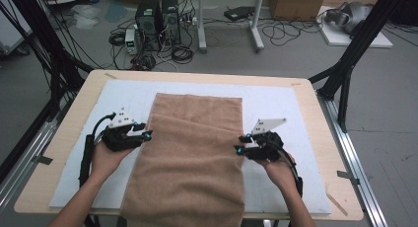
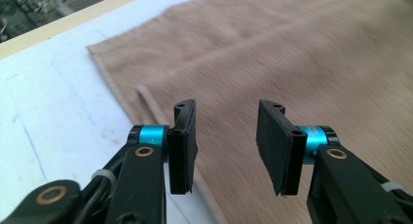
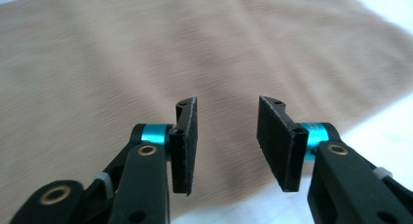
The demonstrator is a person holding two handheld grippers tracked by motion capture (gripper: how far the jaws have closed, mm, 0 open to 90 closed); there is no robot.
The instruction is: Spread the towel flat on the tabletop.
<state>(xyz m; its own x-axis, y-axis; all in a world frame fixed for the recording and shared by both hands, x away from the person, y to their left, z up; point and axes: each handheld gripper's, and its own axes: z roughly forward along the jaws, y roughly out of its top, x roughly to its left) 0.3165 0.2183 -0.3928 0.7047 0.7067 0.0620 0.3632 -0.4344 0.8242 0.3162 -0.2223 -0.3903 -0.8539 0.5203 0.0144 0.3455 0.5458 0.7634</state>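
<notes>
The room behind was a workshop floor with cables, two computer towers (image 1: 158,22) and cardboard boxes. In front stood a wooden table (image 1: 74,106) covered by a white mat (image 1: 123,91). On the mat lay a brown towel (image 1: 194,153), along the middle of it, with its far part folded back, so that a fold edge crossed the towel about one third down from the far end. The near end reached the table's near edge and seemed to hang a little over it.

At the left, the left gripper (image 1: 146,130) stood just beside the towel's left edge, near the fold. In the left gripper view its jaws stood apart with nothing between them, and the cloth lay below.

The towel looked soft, light and limp. I judge that it would sag and drag if lifted by one point, so it is better to take it at two places at the same height, on the left and right hems, pinching both layers near the fold. The terry surface should not slip between the pads.

At the right, the right gripper (image 1: 240,144) was at the towel's right edge, also with jaws apart and empty, as the right gripper view showed.

Bare mat lay on both sides and beyond the far end, so there was room to fold. The black frame posts (image 1: 345,64) stood well apart from the hands.
</notes>
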